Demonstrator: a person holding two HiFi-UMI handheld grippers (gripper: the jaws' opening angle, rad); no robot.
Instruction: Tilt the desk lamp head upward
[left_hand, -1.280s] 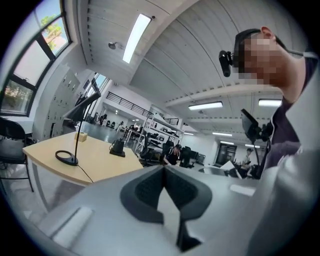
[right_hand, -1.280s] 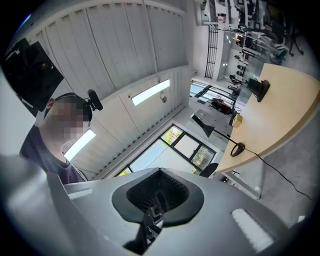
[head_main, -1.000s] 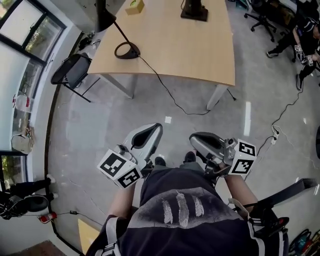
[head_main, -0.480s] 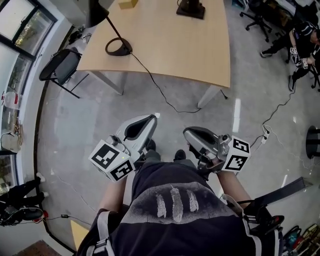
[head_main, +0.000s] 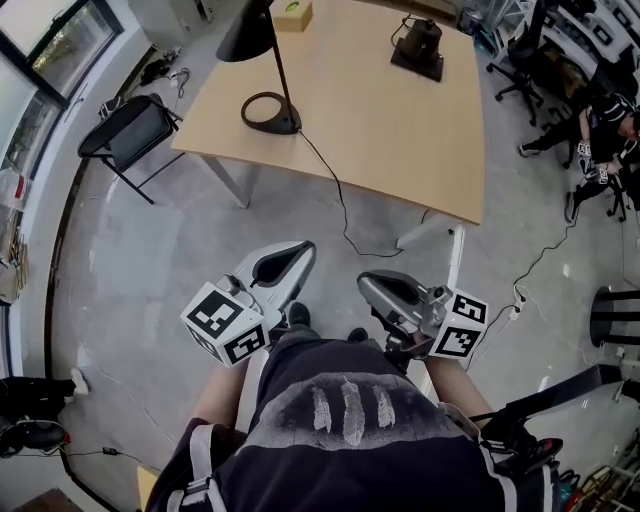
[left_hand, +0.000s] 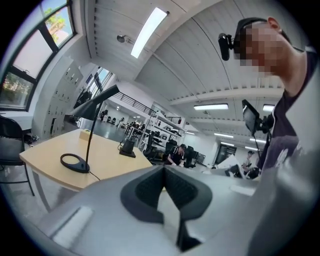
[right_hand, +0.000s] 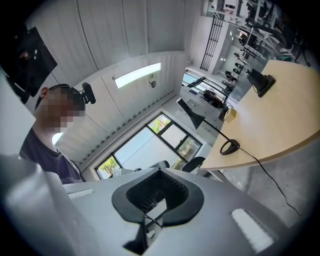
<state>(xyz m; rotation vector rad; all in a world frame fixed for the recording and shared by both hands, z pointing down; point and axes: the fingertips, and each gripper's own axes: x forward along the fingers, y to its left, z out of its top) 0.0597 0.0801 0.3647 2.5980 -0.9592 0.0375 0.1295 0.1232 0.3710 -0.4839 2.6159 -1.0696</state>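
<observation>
The black desk lamp stands on the wooden table (head_main: 400, 130), its cone head (head_main: 250, 32) on a thin stem above a ring base (head_main: 270, 112). My left gripper (head_main: 303, 252) and right gripper (head_main: 368, 283) hang over the grey floor, well short of the table, both shut and empty. In the left gripper view the lamp head (left_hand: 95, 106) and base (left_hand: 75, 163) lie far off to the left of the shut left gripper (left_hand: 164, 172). From the right gripper (right_hand: 159, 175), the lamp head (right_hand: 193, 116) and base (right_hand: 229, 146) look small and distant.
The lamp's cable (head_main: 345, 215) runs off the table's front edge and across the floor. A black chair (head_main: 135, 135) stands left of the table. A black stand (head_main: 420, 48) and a small box (head_main: 293, 12) sit on the table. A seated person (head_main: 600, 120) is at far right.
I have stepped toward the table with both grippers: its front edge sits lower in the head view and the lamp's head and stem show fully. Both jaws stayed shut.
</observation>
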